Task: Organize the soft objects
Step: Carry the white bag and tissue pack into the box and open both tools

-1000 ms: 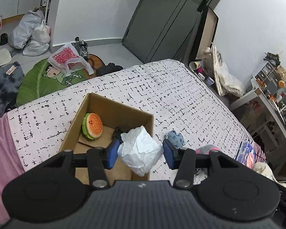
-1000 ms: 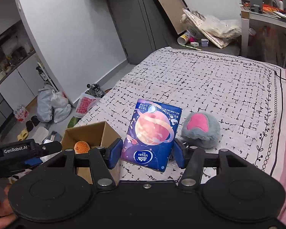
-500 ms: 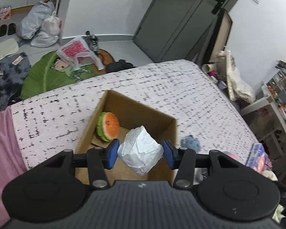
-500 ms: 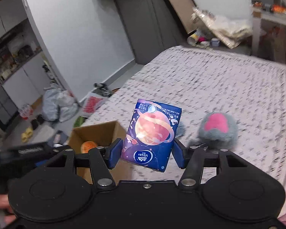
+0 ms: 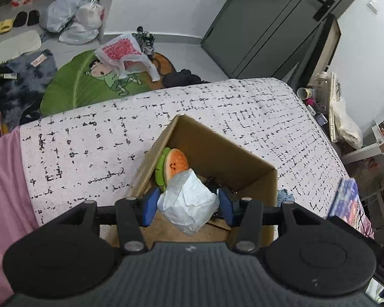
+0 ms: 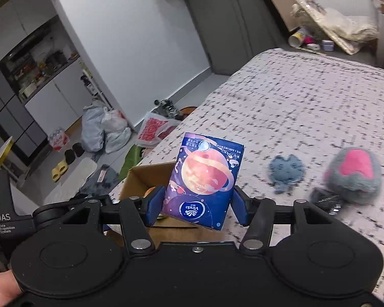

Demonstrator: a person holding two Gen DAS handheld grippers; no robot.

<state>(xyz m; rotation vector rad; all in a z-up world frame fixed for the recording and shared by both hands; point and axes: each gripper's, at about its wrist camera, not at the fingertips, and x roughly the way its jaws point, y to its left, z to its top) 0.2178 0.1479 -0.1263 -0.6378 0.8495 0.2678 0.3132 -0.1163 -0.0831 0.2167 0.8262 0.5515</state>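
Left gripper point(image 5: 188, 202) pinching crumpled white plastic-wrapped bundle point(image 5: 189, 203) above open brown cardboard box point(image 5: 243, 163) on speckled bedspread point(image 5: 89, 138); orange-and-green burger plush point(image 5: 171, 167) inside, half hidden. Right gripper point(image 6: 195, 206) clamped on blue planet-print tissue pack point(image 6: 204, 179), covering most of the box. Blurred beyond: blue-grey cat plush point(image 6: 286, 171), grey-and-pink fuzzy plush point(image 6: 353, 174). Dark item beside it unreadable.

box point(image 5: 245, 165) on bed point(image 5: 89, 138) | burger toy point(image 5: 175, 165) in box
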